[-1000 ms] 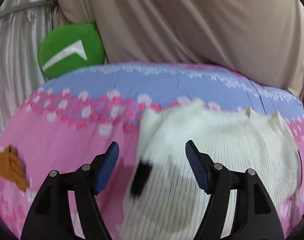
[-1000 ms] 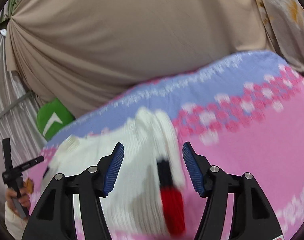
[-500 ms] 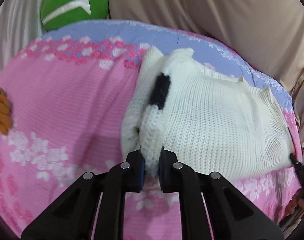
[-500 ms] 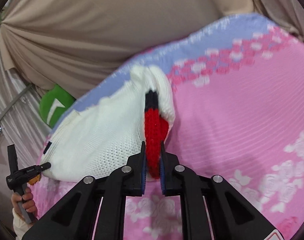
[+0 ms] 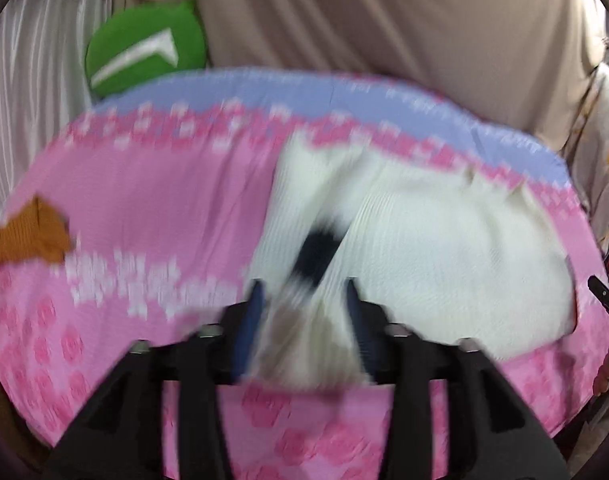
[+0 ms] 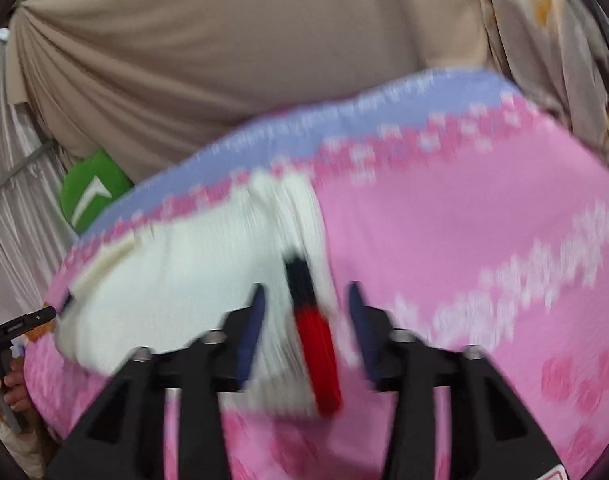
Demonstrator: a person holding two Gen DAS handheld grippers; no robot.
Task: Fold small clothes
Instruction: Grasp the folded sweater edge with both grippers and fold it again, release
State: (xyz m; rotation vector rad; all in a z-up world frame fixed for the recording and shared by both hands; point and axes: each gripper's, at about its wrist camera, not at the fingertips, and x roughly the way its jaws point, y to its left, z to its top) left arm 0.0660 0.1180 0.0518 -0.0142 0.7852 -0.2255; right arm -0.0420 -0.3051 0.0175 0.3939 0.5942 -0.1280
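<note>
A cream-white knitted sweater (image 5: 436, 248) lies folded on the pink flower-printed bed cover with a lilac band (image 5: 144, 208), its sleeve cuffs toward the near edge. The left gripper (image 5: 302, 316) has its blue-padded fingers (image 5: 250, 320) opening, the black-banded left cuff (image 5: 316, 258) loose between them; the right gripper (image 6: 304, 320) is likewise opening, with the red-and-black right cuff (image 6: 316, 344) lying unpressed between its fingers. A green round cushion (image 5: 144, 48) and a brown knitted garment (image 5: 28, 234) sit off to the left.
</note>
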